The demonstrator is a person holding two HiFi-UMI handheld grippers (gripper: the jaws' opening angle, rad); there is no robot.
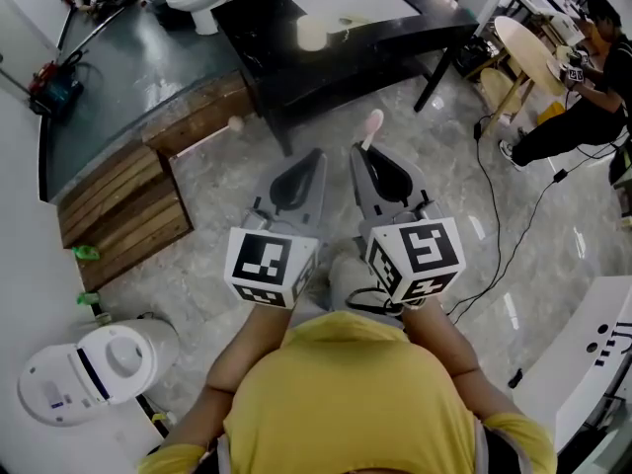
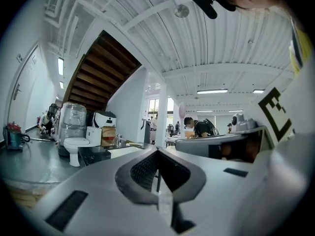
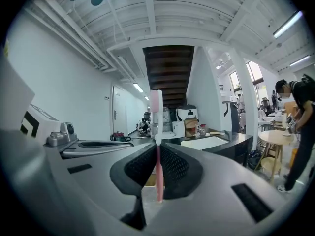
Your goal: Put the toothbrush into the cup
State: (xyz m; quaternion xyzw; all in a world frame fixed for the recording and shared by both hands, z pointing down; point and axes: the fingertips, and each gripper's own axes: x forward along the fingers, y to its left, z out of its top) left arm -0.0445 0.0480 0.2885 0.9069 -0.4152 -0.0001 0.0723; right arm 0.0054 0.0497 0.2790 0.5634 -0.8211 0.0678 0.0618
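Item: pink toothbrush (image 3: 156, 132), clamped at the handle between the narrow-set fingers (image 3: 140, 167) of the right gripper (image 1: 369, 156). Its long axis runs along the fingers, bristle end out past the tips and angled forward and up. The handle grip likely leaves one end free for lowering into the cup (image 1: 311, 33), which stands well ahead of the fingertips on the dark counter (image 1: 257, 47). Left gripper (image 1: 314, 158): fingers (image 2: 142, 171) together, nothing between them, seemingly kept spare.

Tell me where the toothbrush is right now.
The toothbrush is clamped in the right tongs, head past their tips. In the head view it is just right of centre, over the floor, short of the dark counter.
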